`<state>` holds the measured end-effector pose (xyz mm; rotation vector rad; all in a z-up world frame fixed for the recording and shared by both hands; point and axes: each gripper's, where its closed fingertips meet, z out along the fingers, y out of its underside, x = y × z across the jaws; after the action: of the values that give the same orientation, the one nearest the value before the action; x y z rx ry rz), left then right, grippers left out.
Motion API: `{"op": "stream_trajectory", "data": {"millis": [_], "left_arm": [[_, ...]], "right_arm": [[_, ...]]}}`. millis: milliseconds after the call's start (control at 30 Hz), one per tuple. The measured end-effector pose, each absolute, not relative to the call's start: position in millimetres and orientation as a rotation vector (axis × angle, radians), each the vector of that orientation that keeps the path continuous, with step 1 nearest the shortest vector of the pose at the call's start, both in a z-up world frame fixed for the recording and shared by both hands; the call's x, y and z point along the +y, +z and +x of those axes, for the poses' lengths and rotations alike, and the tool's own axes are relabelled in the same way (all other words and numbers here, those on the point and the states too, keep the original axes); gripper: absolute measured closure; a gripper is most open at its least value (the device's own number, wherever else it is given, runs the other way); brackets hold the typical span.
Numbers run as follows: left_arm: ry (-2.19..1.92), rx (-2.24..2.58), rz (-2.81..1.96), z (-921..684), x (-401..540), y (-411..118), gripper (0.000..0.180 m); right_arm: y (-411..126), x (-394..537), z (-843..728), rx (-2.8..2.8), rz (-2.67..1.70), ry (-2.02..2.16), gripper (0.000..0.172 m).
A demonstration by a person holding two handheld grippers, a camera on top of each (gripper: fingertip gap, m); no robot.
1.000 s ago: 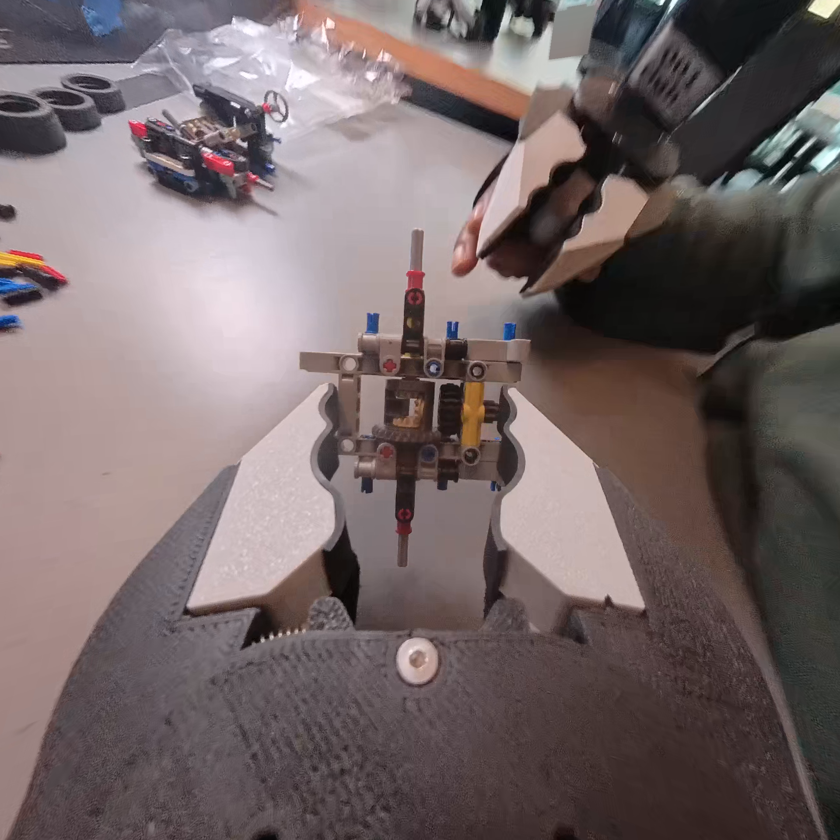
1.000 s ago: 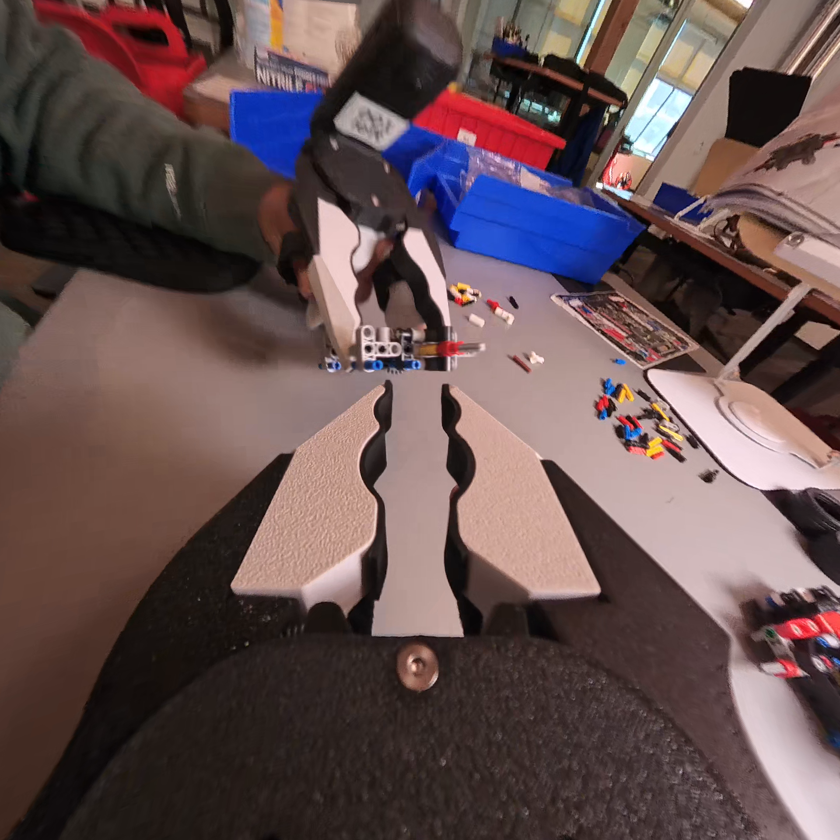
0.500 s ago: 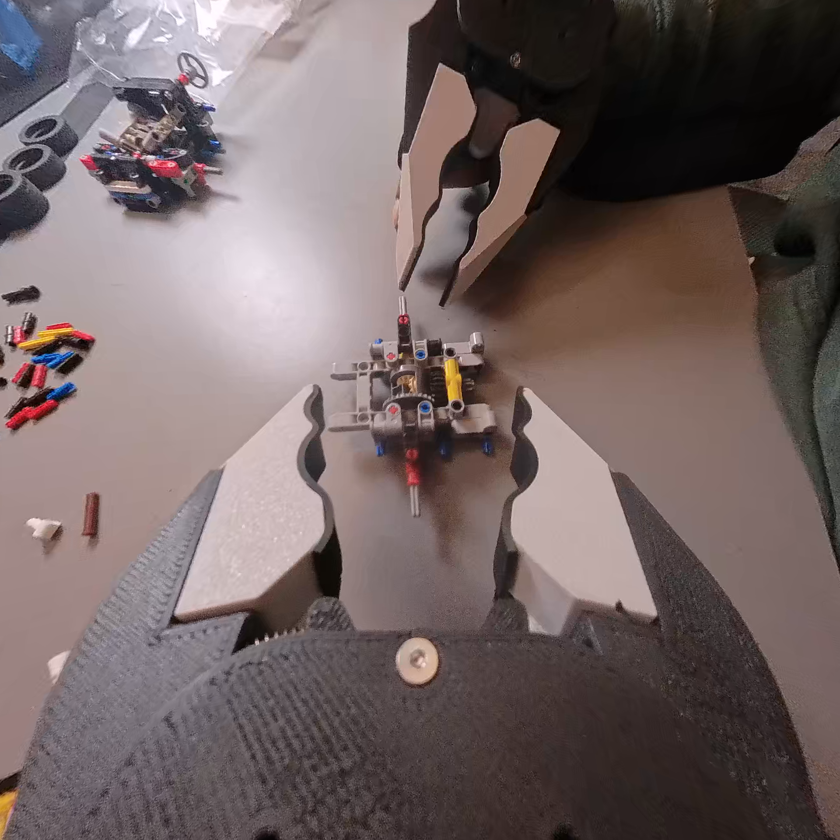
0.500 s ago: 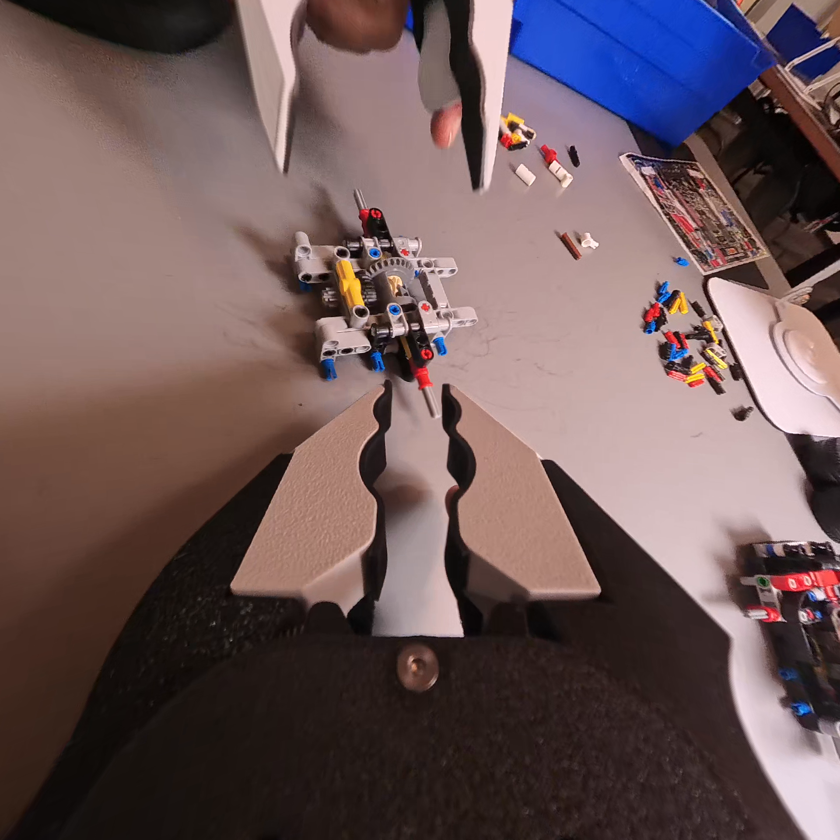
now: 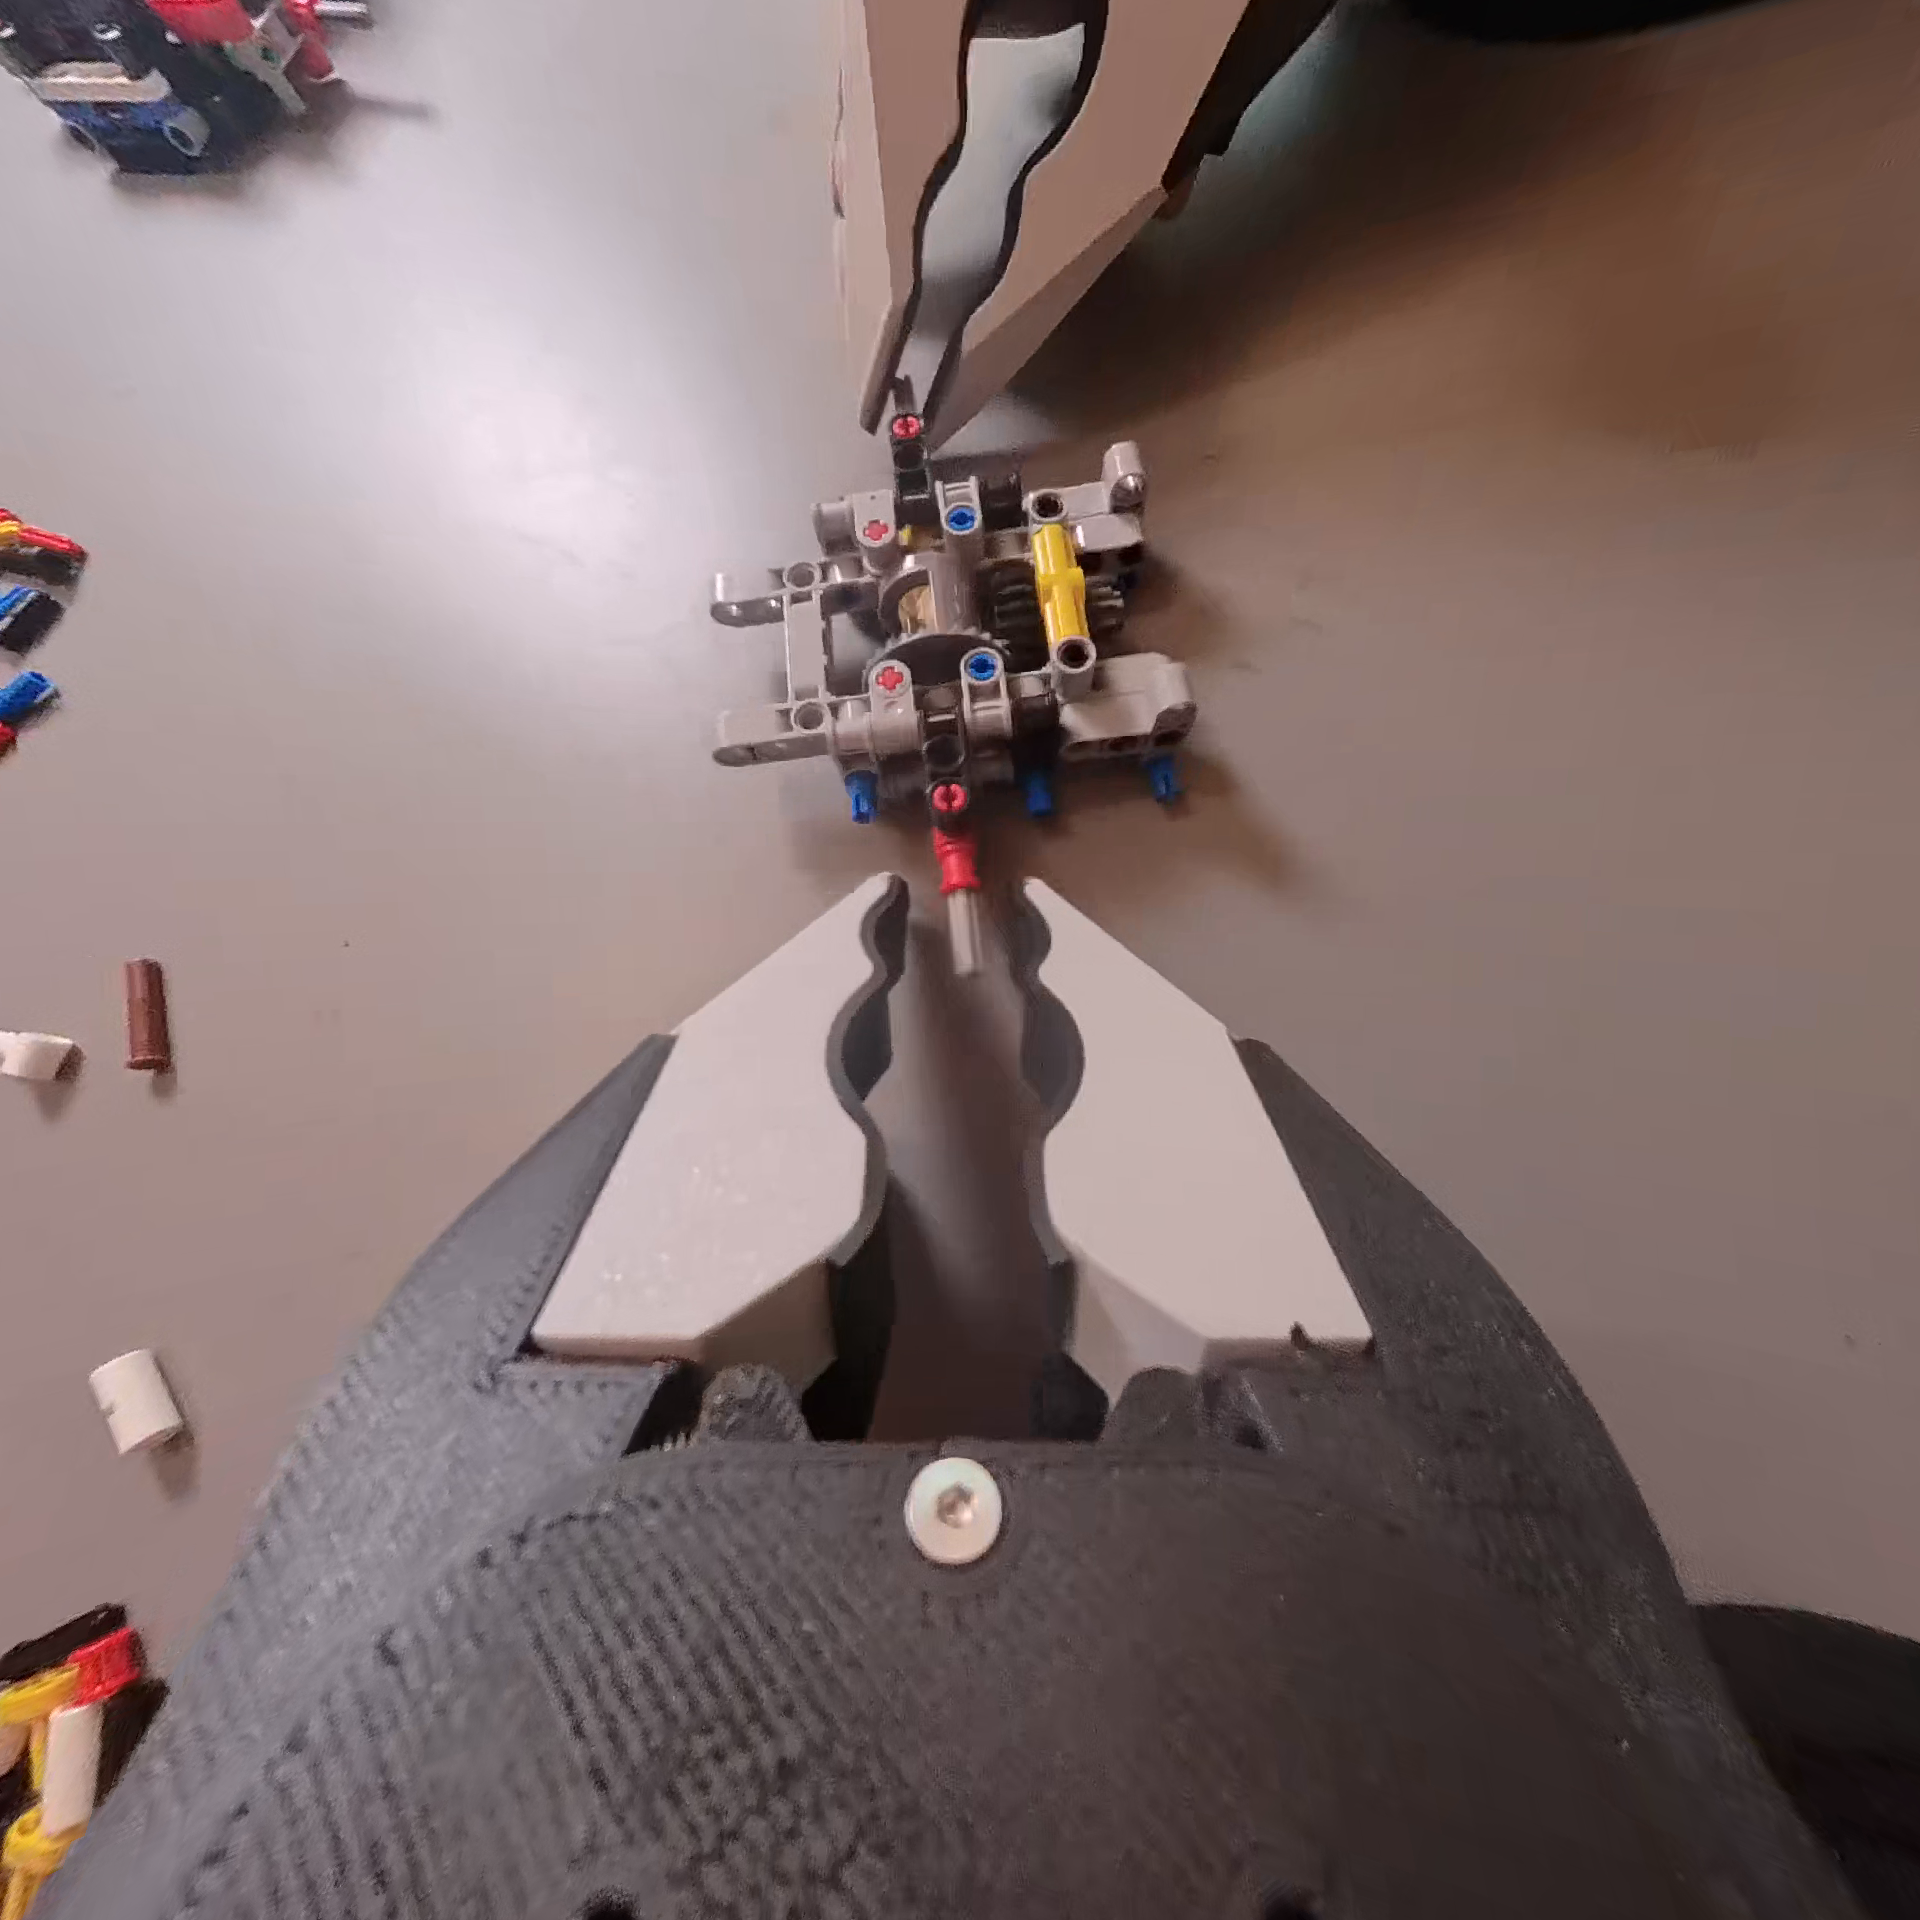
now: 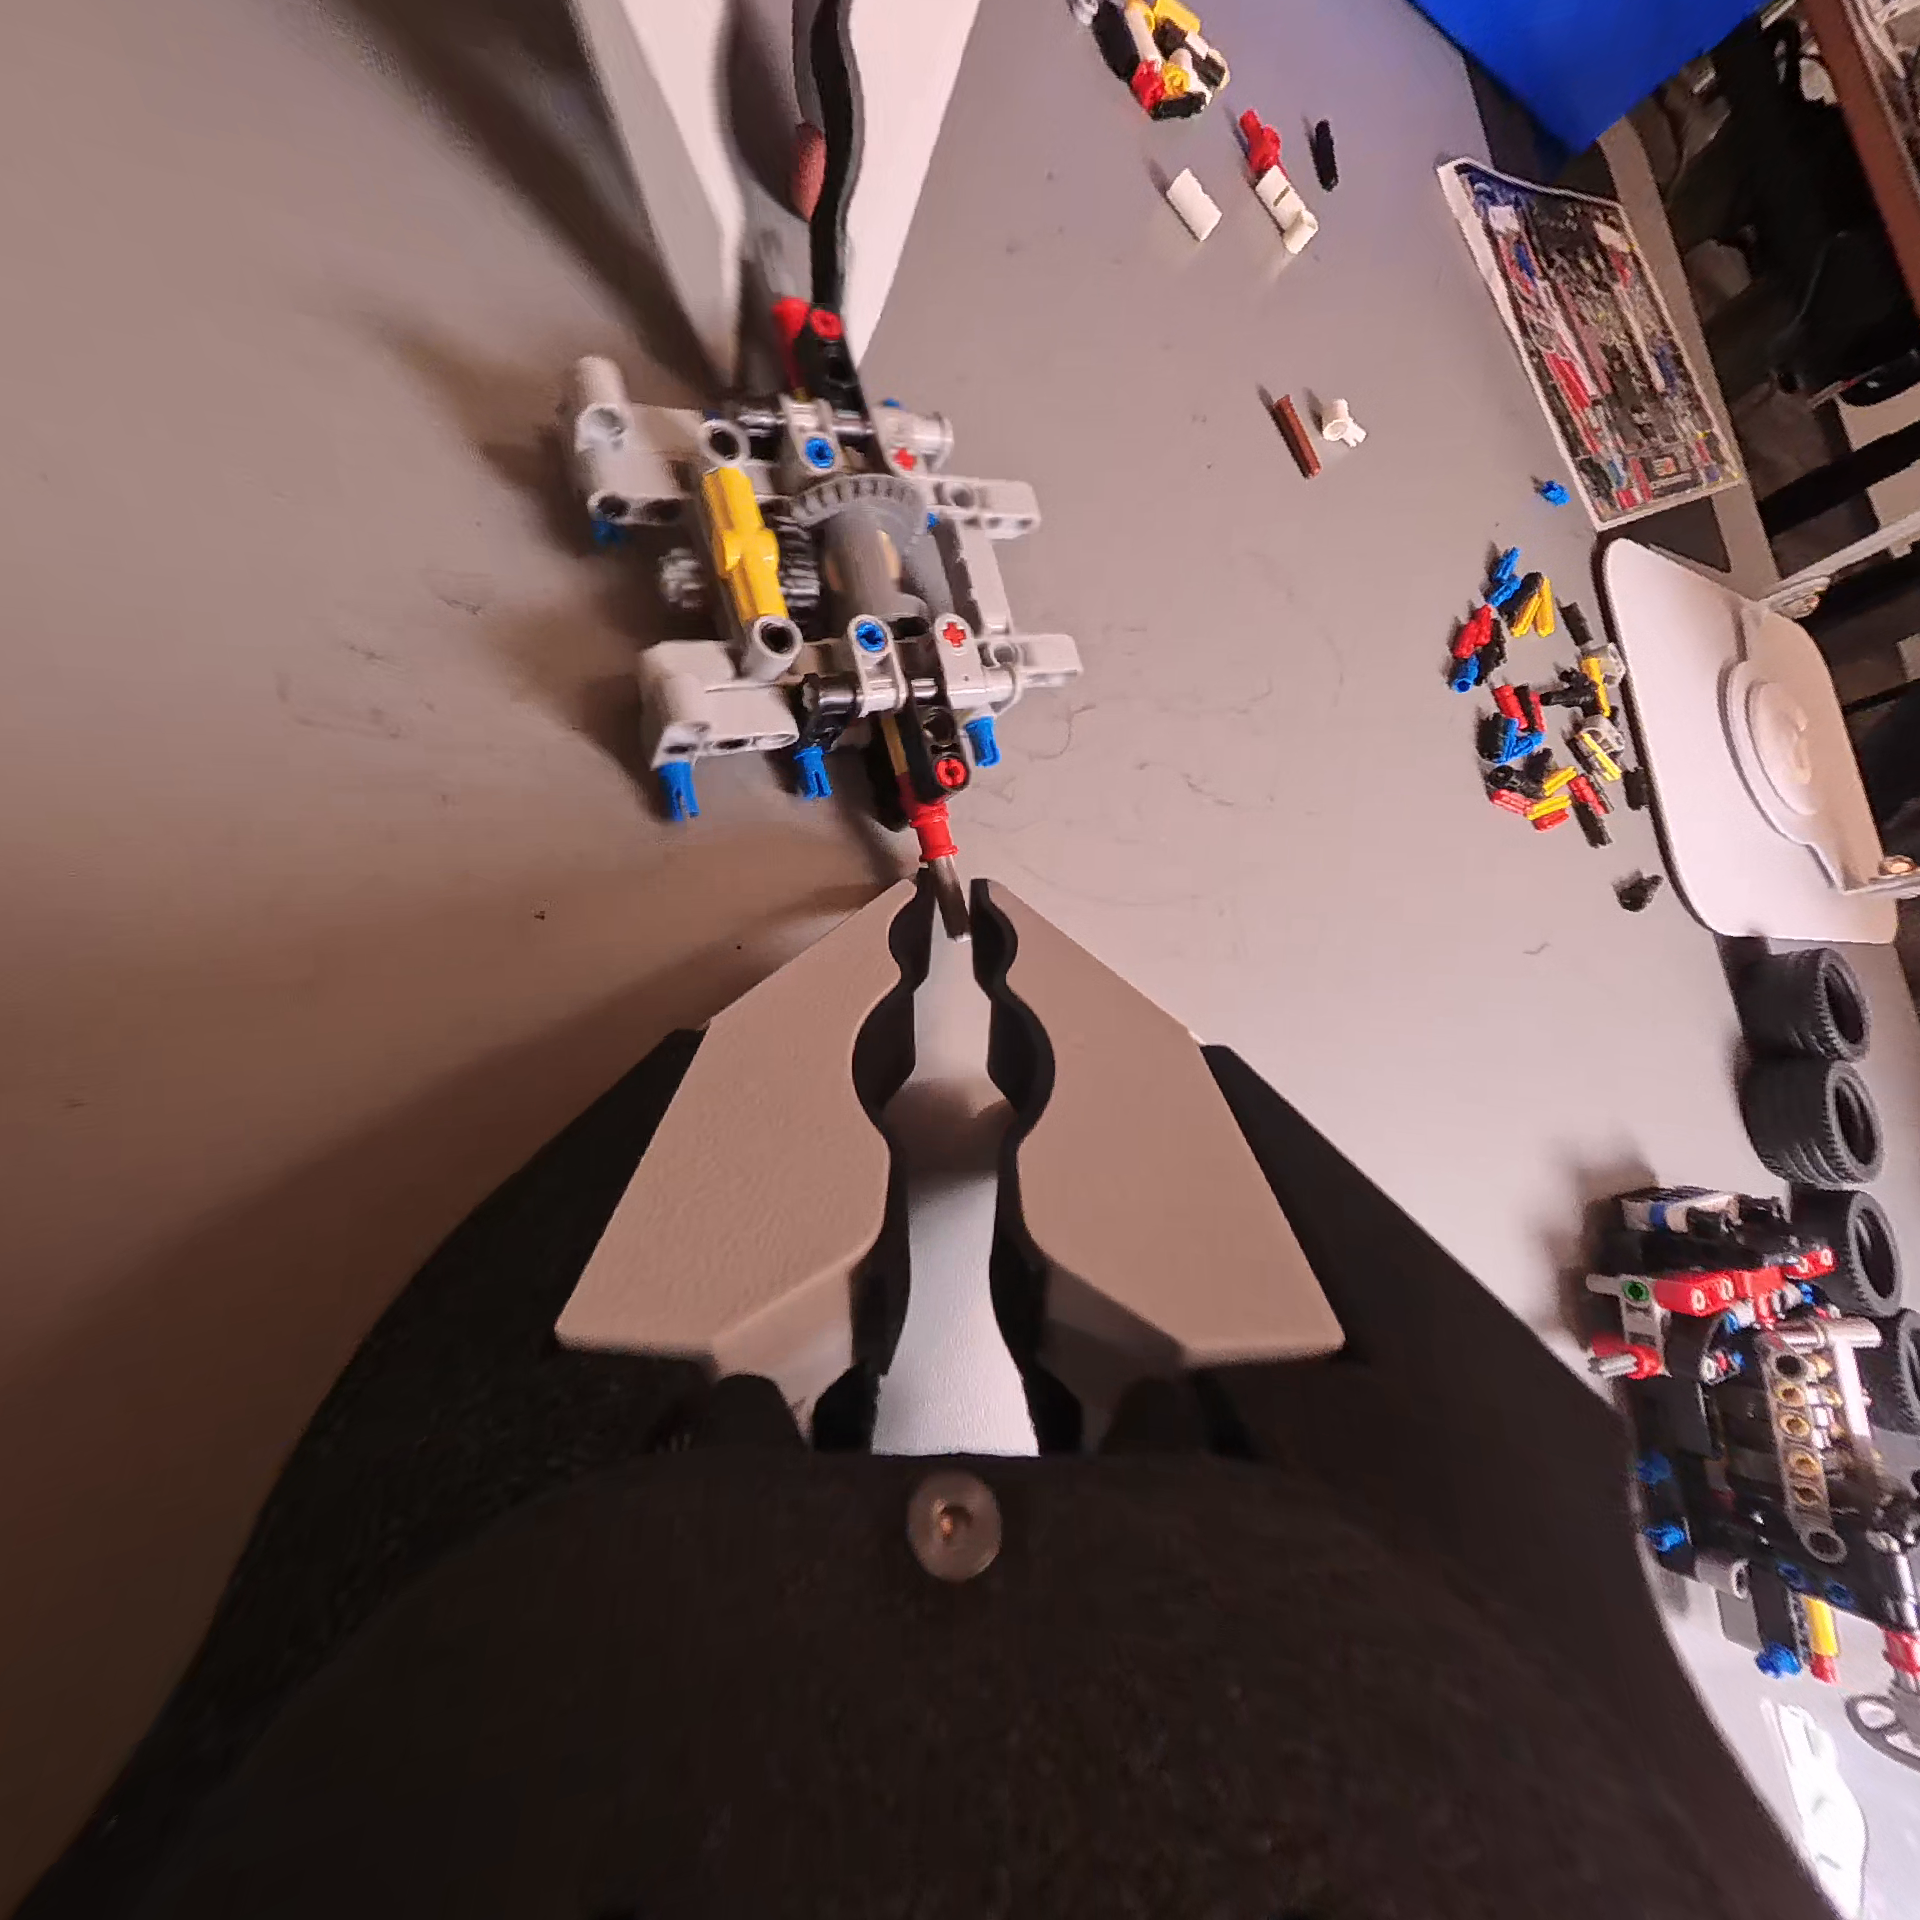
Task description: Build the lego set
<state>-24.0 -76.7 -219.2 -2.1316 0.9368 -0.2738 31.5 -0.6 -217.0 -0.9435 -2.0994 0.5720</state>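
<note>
In the left wrist view the left gripper [image 5: 961, 904] sits low at the centre of the frame, its jaws a little apart. The grey axle [image 5: 966, 935] of a grey brick assembly [image 5: 951, 634] lies between its fingertips [image 5: 878, 899], with a gap on both sides, so the pads do not press on it. The assembly lies flat on the grey worktop [image 5: 416, 416] in the middle of the frame, with a yellow part and blue pins.

In the right wrist view the right gripper [image 6: 948, 896] is nearly closed on the opposite axle end [image 6: 948, 902], at the centre of that frame; the pads seem to touch it on both sides. In the left wrist view this gripper enters from the top centre, tips at the far side of the assembly.

Small loose pieces [image 6: 1538, 707] lie at the right of the right wrist view, with black tyres [image 6: 1813, 1081] and a half-built toy vehicle [image 6: 1766, 1434] at the lower right. A printed sheet [image 6: 1590, 343] lies at the upper right.
</note>
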Motion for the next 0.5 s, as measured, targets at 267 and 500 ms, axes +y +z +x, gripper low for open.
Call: {"op": "stream_trajectory", "data": {"millis": [267,500], "left_arm": [[-0.063,0.788,-2.109,-57.2,-55.2,-210.8,0.167],[-0.131,0.766,-2.093,-48.4,-58.0,-207.2,0.146]], "right_arm": [[-217.3,14.3,34.6,-2.054,-1.018,0.481,0.168],[-214.8,43.0,46.9,-1.93,-1.336,0.296,0.169]]}}
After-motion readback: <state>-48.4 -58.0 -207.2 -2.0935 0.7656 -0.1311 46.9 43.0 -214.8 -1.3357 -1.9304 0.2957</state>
